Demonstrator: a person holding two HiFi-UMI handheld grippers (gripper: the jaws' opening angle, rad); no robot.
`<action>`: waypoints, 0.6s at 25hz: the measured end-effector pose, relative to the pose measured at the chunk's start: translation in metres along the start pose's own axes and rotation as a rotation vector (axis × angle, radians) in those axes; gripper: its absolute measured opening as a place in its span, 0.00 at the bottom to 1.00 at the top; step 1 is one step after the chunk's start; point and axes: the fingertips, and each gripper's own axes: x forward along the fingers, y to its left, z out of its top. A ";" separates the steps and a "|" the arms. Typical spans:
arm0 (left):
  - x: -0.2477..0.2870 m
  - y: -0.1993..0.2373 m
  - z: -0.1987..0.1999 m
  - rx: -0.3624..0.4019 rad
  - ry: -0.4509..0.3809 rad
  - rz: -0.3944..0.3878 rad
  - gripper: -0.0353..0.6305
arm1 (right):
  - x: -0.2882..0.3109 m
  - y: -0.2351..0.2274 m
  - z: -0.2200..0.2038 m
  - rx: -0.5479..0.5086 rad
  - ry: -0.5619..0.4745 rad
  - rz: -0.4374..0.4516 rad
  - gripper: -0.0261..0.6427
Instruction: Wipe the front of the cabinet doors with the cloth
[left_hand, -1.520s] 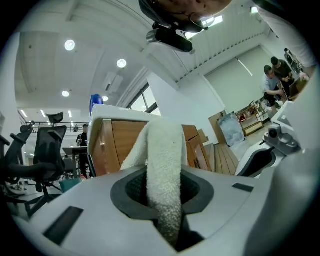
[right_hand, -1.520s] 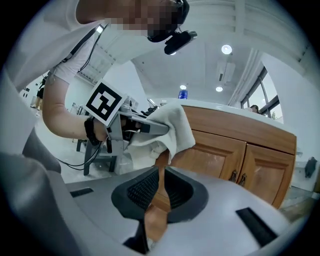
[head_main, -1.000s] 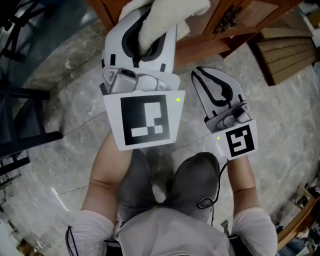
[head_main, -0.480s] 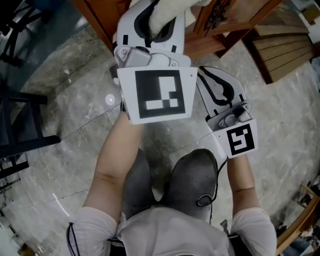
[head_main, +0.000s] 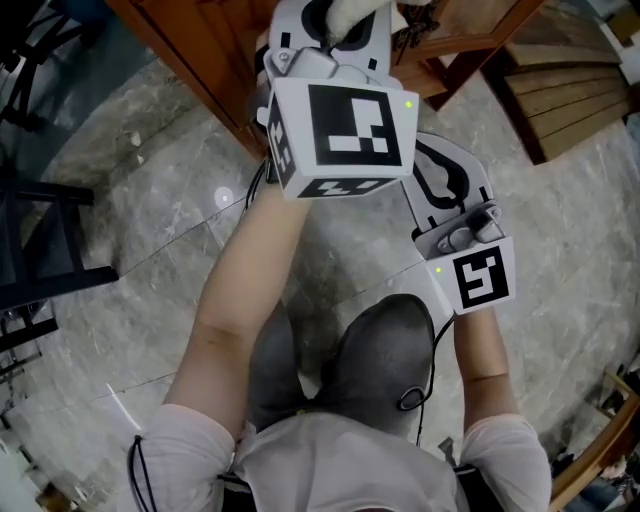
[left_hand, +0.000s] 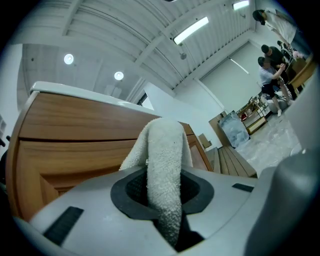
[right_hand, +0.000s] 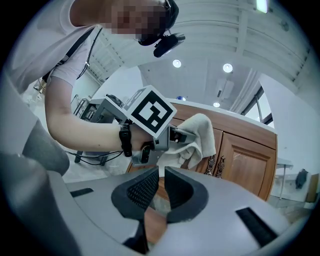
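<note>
- The cloth (left_hand: 162, 150) was pinched in the jaws of the left gripper (left_hand: 162, 202), raised close to the far cabinet door (left_hand: 70, 150).
- The right gripper (right_hand: 159, 192) was held nearer, its jaws pressed almost together on nothing.
- Only a fold appeared to be gripped, so hard rubbing might pull the cloth free.

- Indoors and evenly bright; round ceiling lights (left_hand: 68, 59) and a strip light (left_hand: 190, 31) blow out to pure white.
- Small glare spot on the floor (head_main: 120, 220), and the shadows are soft.
- Both gripper views are heavy fisheye, with dark corners and bent edges.
- Up close the cloth (left_hand: 162, 165) looks sharp, but the far background is mushy.
</note>
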 end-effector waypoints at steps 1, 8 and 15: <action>0.003 -0.003 -0.001 -0.005 0.004 -0.003 0.19 | -0.002 -0.002 0.000 -0.001 -0.001 -0.002 0.13; 0.021 -0.019 -0.003 -0.077 0.022 -0.022 0.19 | -0.017 -0.006 -0.009 0.008 0.006 -0.015 0.13; -0.001 -0.011 -0.004 -0.050 0.009 -0.023 0.19 | -0.014 -0.004 -0.017 0.022 -0.001 0.001 0.13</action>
